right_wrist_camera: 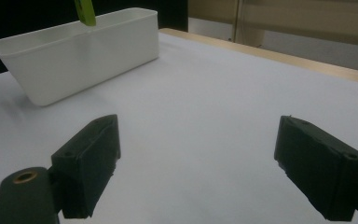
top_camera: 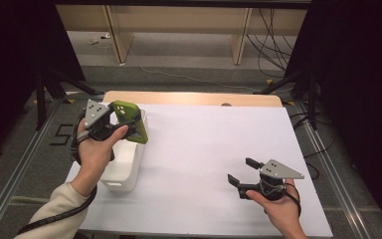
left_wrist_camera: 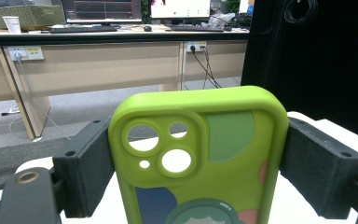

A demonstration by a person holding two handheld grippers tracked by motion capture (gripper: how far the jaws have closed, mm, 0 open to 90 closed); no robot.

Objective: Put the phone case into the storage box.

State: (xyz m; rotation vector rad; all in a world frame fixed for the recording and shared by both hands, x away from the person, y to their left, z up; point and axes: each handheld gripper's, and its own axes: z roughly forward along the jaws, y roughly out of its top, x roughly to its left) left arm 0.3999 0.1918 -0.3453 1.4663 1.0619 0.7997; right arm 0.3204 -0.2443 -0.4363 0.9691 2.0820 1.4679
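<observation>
The green phone case (left_wrist_camera: pixel 198 158) is already off the table and clamped between the jaws of the left gripper (top_camera: pixel 110 121), which press on its two long edges; its camera cut-outs face the left gripper view, and cartoon patches in grey-green, blue and pink show on its back. In the high view the case hangs tilted over the far end of the white plastic bin (top_camera: pixel 124 167), above the rim and not yet inside, so the pick-up looks done and what seems left is to lower the case into the bin and let go. The left hand (top_camera: pixel 95 149) is raised over the bin's near half, wrist bent, the sleeve coming in from the bottom left corner. The right gripper (top_camera: pixel 240 171) sits low near the right front part of the white table (top_camera: pixel 204 149), well apart from the bin, its jaws spread wide with nothing between them, pointing across the table toward the bin; the right hand (top_camera: pixel 278 206) grips it from behind
</observation>
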